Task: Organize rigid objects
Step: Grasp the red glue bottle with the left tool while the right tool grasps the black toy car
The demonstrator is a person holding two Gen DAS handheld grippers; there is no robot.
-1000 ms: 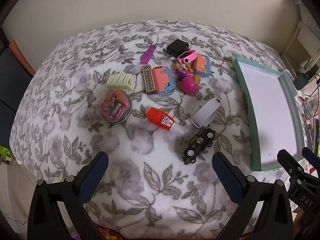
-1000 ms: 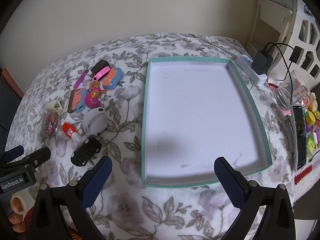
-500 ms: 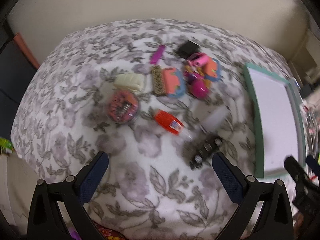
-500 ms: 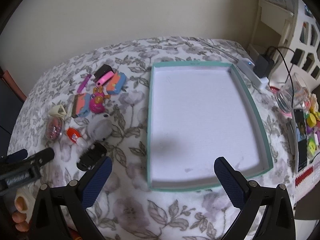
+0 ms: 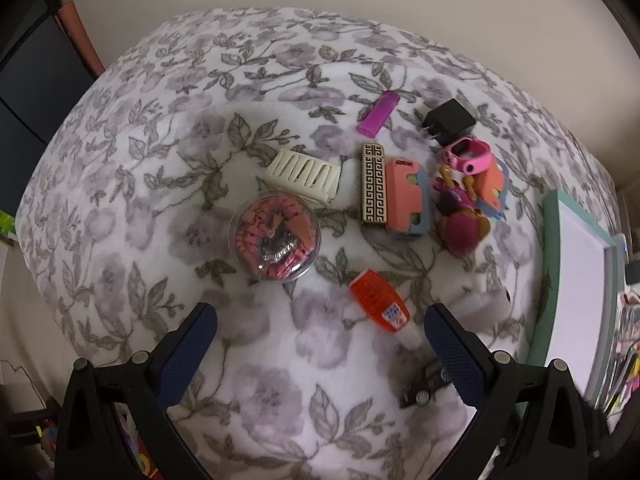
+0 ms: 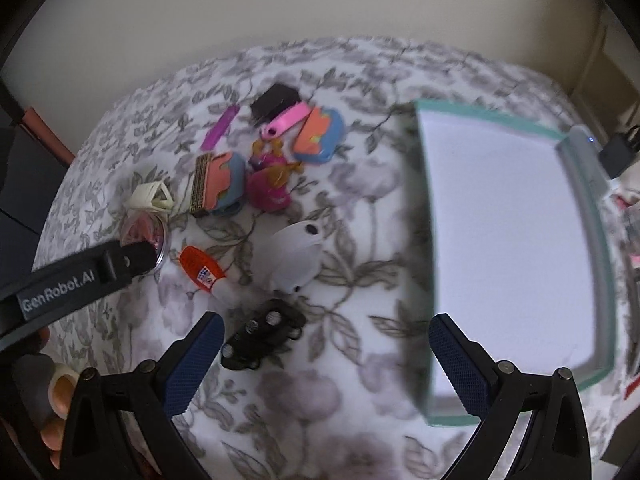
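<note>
Several small objects lie on the floral cloth: a round clear case [image 5: 275,238] of pink items, a cream clip [image 5: 303,171], an orange glue bottle [image 5: 379,301], a black toy car [image 6: 262,334], a white device [image 6: 295,255], a patterned bar [image 5: 374,182], a pink doll [image 5: 460,228], a purple lighter [image 5: 378,113] and a black charger [image 5: 450,121]. The teal-rimmed white tray [image 6: 512,216] lies at the right, with nothing in it. My left gripper [image 5: 320,336] is open above the cloth, below the round case. My right gripper [image 6: 326,354] is open, just right of the car.
A wall runs behind the table. A black adapter with a cable [image 6: 618,154] sits beyond the tray's far right corner. Clutter shows at the right edge of the left wrist view [image 5: 628,344]. The left gripper's body [image 6: 76,276] crosses the left of the right wrist view.
Both grippers moved left and closer to the objects. The tray slid to the right edge of both views. The jaws stayed open.
</note>
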